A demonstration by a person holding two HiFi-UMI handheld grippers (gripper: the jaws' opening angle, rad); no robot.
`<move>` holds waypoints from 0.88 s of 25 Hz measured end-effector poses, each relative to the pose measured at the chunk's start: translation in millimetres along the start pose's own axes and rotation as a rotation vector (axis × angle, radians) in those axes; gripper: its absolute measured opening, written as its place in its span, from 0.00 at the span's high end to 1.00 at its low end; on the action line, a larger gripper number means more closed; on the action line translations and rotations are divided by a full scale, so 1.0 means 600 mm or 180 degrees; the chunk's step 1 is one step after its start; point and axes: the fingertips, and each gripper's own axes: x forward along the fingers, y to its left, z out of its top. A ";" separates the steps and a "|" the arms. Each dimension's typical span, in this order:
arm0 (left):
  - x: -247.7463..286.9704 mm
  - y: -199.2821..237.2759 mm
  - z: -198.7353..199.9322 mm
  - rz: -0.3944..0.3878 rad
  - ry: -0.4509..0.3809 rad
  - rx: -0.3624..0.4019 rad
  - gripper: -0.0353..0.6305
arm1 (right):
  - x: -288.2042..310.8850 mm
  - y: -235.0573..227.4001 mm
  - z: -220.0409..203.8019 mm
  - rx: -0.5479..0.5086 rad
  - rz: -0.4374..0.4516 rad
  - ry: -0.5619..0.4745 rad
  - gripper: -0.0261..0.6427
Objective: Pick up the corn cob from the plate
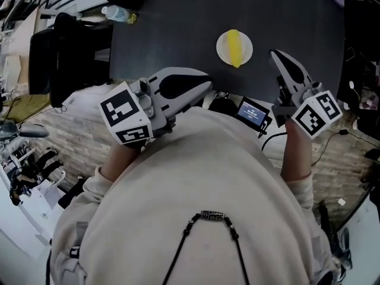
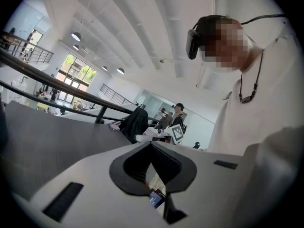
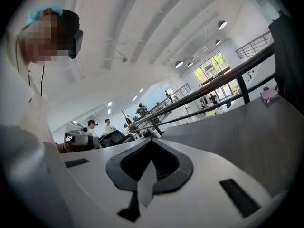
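Though dark-topped, table [image 1: 178, 28] with corn cob [image 1: 236, 47], white ceiling [image 2: 142, 37] overhead.

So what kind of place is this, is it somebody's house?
Probably not a house: it looks like a big lab or workshop hall. It has a high white ceiling with round lamps, long black railings, and other people standing among equipment beyond the dark table.

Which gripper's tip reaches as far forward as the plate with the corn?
The right gripper: its tip sits level with the plate; the left gripper stops short.
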 end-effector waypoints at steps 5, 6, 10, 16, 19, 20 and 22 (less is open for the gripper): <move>0.006 0.003 0.026 -0.0388 0.0014 0.0030 0.94 | -0.039 0.007 0.009 0.0036 -0.0322 -0.0243 0.94; 0.007 0.003 0.033 -0.0481 0.0030 0.0067 0.94 | -0.044 0.011 0.015 0.0022 -0.0390 -0.0293 0.94; 0.022 -0.001 0.058 -0.0776 0.0034 0.0226 0.94 | -0.069 0.019 0.044 -0.0010 -0.0611 -0.0549 0.94; 0.017 -0.015 0.069 -0.1090 0.0035 0.0384 0.94 | -0.083 0.050 0.056 -0.0160 -0.0812 -0.0580 0.94; -0.006 -0.005 0.074 -0.1149 0.0006 0.0439 0.94 | -0.067 0.072 0.066 -0.0253 -0.0849 -0.0584 0.94; -0.013 -0.002 0.076 -0.1165 -0.0015 0.0443 0.94 | -0.061 0.079 0.068 -0.0282 -0.0855 -0.0574 0.94; -0.023 0.000 0.078 -0.1212 -0.0038 0.0453 0.94 | -0.049 0.090 0.071 -0.0331 -0.0864 -0.0547 0.94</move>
